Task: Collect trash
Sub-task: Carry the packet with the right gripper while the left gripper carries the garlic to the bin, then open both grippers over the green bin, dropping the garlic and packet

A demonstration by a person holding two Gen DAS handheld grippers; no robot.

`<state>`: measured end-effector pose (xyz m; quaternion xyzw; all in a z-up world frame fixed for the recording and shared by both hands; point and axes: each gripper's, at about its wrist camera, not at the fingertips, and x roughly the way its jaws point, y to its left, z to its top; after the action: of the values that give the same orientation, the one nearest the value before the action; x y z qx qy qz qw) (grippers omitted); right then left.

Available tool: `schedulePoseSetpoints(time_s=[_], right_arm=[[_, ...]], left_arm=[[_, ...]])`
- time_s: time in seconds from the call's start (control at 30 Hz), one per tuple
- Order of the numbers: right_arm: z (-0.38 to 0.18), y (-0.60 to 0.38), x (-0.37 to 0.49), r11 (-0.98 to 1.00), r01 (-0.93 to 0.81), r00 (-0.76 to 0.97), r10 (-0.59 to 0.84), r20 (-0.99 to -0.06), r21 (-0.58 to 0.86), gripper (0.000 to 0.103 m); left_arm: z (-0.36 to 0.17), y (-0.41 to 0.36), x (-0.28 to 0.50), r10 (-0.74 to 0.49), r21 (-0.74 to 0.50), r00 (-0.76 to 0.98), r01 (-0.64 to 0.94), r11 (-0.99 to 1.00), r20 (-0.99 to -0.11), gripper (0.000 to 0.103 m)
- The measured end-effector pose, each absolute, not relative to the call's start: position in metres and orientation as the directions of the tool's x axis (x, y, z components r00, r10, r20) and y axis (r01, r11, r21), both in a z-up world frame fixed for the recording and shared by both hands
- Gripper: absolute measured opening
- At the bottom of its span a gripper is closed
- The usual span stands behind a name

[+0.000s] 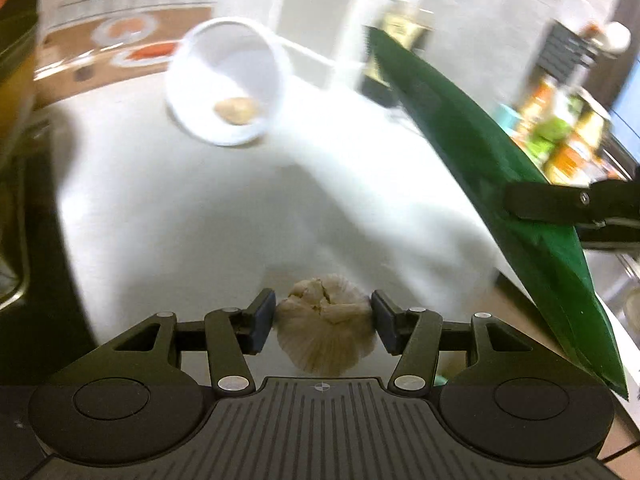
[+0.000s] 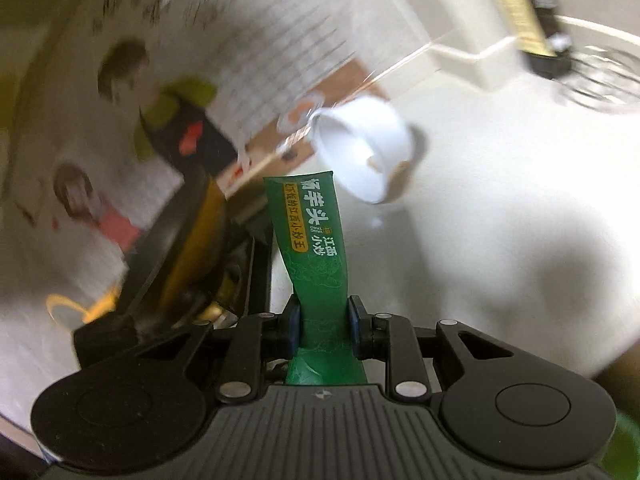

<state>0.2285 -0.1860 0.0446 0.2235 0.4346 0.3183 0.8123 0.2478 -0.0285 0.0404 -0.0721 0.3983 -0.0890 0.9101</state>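
White countertop (image 1: 180, 220), bare and shadowed in part; dark bottle with yellow label (image 2: 528, 12) stood at the back wall; jars and tins with orange and green labels (image 1: 560, 132), blurred, ranged at the right; clear glass bowl (image 2: 600, 80) near the bottle; black pan (image 2: 172, 240) at the left edge.

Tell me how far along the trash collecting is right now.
Midway, it seems. In hand: the left gripper has its jaws shut on a garlic bulb, and the right gripper is shut on a green wrapper, both lifted above the white counter. No bin is visible, so nothing looks dropped off yet. Left: the tipped white cup holding a brownish scrap.
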Motion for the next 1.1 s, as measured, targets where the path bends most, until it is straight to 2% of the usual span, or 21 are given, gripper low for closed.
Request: schedulePoseSetpoints(time_s=[0.17,0.43,0.53,0.73,0.83,1.03,1.1], right_arm=[[0.025,-0.271,0.163,0.732,-0.146,0.561,0.615,-0.554,0.665,0.023],[-0.040,-0.367,0.053,0.827,0.187,0.611,0.325,-0.722,0.531,0.023],[-0.067,-0.385,0.020,0.816,0.288,0.576,0.270,-0.772,0.501,0.023],[-0.119,-0.387,-0.018,0.804,0.407,0.494,0.205,-0.845,0.433,0.023],[-0.139,-0.386,-0.027,0.807,0.441,0.448,0.181,-0.875,0.393,0.023],[-0.177,-0.370,-0.026,0.865,0.390,0.398,0.152,-0.905,0.317,0.023],[-0.200,-0.373,-0.022,0.854,0.403,0.366,0.178,-0.913,0.328,0.023]], left_arm=[[0.034,-0.080,0.217,-0.302,-0.218,0.602,0.211,0.953,-0.739,0.058],[-0.046,-0.155,0.210,-0.467,-0.368,0.315,0.325,0.871,-0.826,0.058],[-0.103,-0.180,0.224,-0.474,-0.409,0.183,0.303,0.861,-0.861,0.058],[-0.237,-0.222,0.246,-0.365,-0.353,0.014,0.218,0.910,-0.931,0.058],[-0.289,-0.231,0.258,-0.353,-0.350,-0.008,0.165,0.922,-0.935,0.058],[-0.373,-0.226,0.274,-0.363,-0.362,0.025,0.029,0.932,-0.931,0.057],[-0.389,-0.216,0.276,-0.419,-0.420,0.029,-0.022,0.907,-0.907,0.052]])
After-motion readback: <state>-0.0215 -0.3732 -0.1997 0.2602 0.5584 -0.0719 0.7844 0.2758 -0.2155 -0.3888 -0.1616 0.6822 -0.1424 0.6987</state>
